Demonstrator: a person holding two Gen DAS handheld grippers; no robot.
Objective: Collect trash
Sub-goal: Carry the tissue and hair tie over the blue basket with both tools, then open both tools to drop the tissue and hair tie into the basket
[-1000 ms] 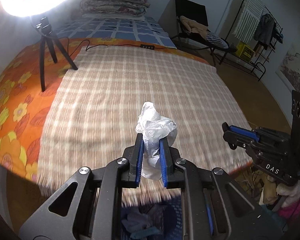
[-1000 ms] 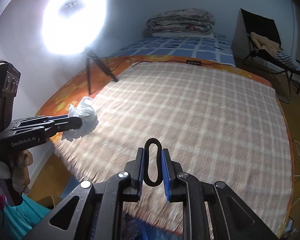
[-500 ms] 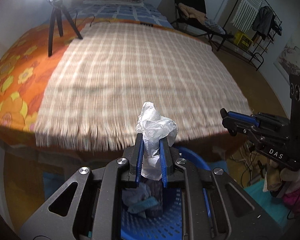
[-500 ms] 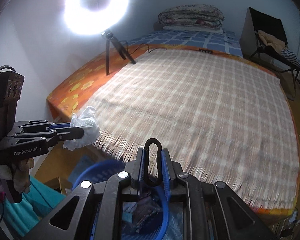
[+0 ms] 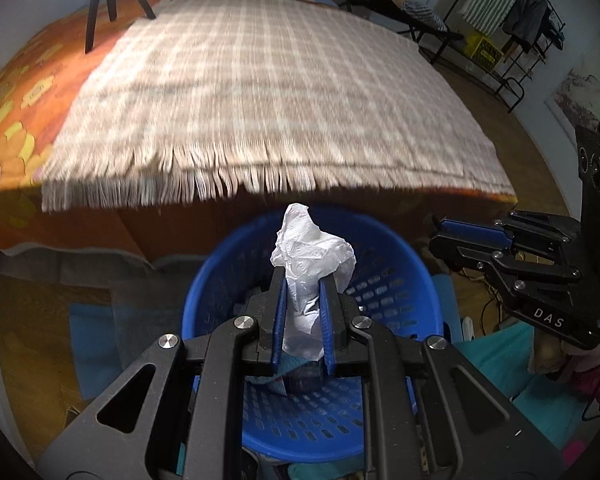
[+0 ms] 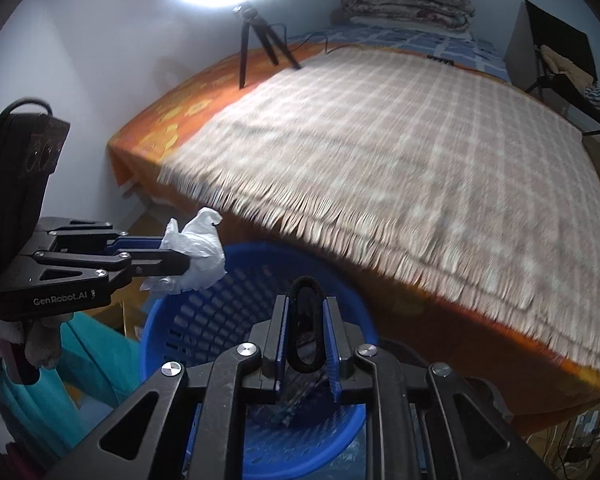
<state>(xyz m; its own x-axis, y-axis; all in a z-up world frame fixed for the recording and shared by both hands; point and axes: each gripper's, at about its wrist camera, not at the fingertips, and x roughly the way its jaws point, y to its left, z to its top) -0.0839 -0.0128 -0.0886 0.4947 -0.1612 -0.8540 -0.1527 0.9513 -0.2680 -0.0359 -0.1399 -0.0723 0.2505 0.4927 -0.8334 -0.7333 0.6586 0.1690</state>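
Left claw (image 5: 302, 312) pinching a crumpled white plastic wad (image 5: 310, 258), held above the open mouth of a round blue perforated plastic basket (image 5: 384, 280) that stands on the floor at the near foot of the bed. Right claw (image 6: 306, 338) pressed onto a black elastic loop (image 6: 306, 320), likewise poised over the basket, towards its right side. Both items are clear of the rim; the basket's bottom holds a few dark and bluish scraps, not identifiable. Behind the basket, the fringed beige-checked blanket (image 5: 260, 92) overhangs the orange floral bedsheet (image 5: 16, 120).

Judged step: release of both items into the basket. Risks: the light wad may cling to a blue pad or drift sideways on release and land on the floor left of the basket; the loop, stretched between the pads, may spring outward or snag on one of them; a claw lowered too far could strike the rim and tip the basket.
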